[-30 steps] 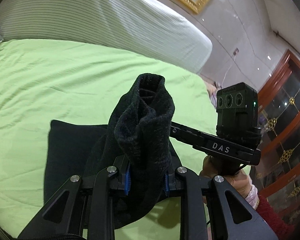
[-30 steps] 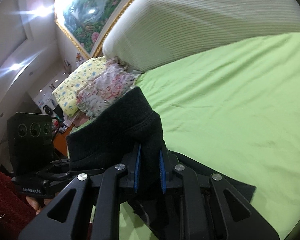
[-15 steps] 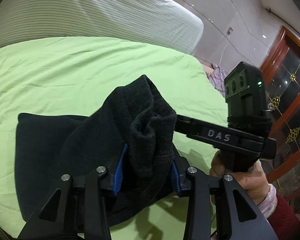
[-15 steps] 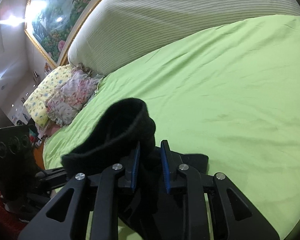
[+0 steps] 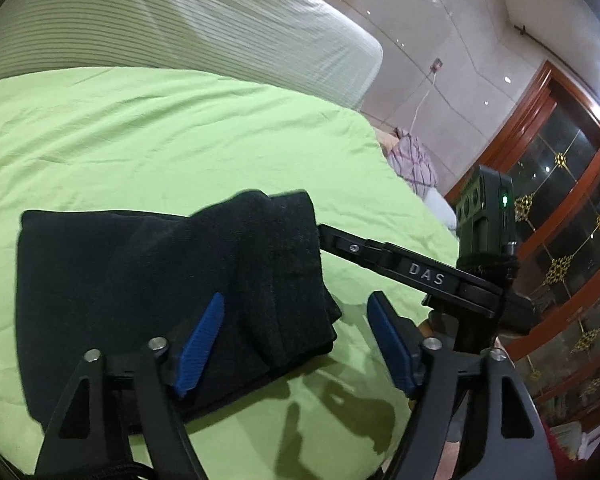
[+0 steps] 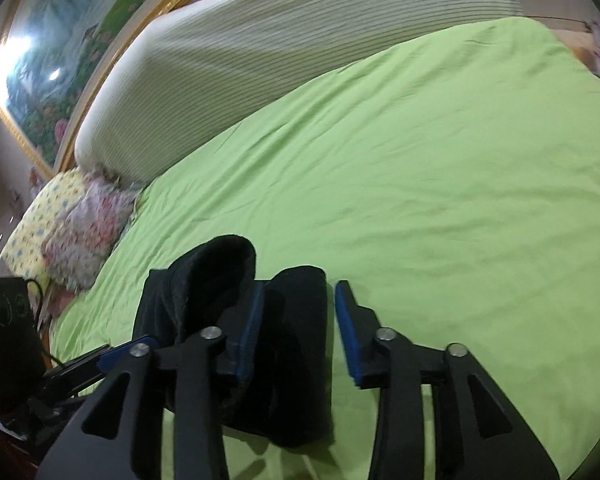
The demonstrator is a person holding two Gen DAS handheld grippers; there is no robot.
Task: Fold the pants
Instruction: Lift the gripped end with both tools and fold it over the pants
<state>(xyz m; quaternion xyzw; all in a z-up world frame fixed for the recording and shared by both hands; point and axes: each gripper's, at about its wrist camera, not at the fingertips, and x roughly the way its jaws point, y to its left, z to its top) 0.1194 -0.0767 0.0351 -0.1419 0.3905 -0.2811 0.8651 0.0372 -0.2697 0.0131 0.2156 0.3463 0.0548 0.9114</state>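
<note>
The black fleece pants [image 5: 140, 280] lie folded in a thick stack on the green bedspread [image 5: 160, 140]. My left gripper [image 5: 296, 320] is open, its blue pads [image 5: 200, 336] apart, the left pad over the pants and the right pad over bare sheet. The other tool [image 5: 412, 272] reaches in from the right to the stack's far corner. In the right wrist view the pants [image 6: 296, 360] sit between and left of the blue pads [image 6: 346, 328] of my right gripper [image 6: 298, 308], which is open. A fold of cloth bulges up at the left.
A long striped white bolster [image 5: 180, 28] runs along the bed's far edge. Floral pillows [image 6: 76, 228] lie at the bed's left end. A wooden glass-door cabinet [image 5: 560, 220] stands to the right. A framed painting [image 6: 60, 60] hangs on the wall.
Both grippers lowered the lifted pants end onto the stack, then opened and let go. The cloth now lies on the bed instead of being pinched upright.
</note>
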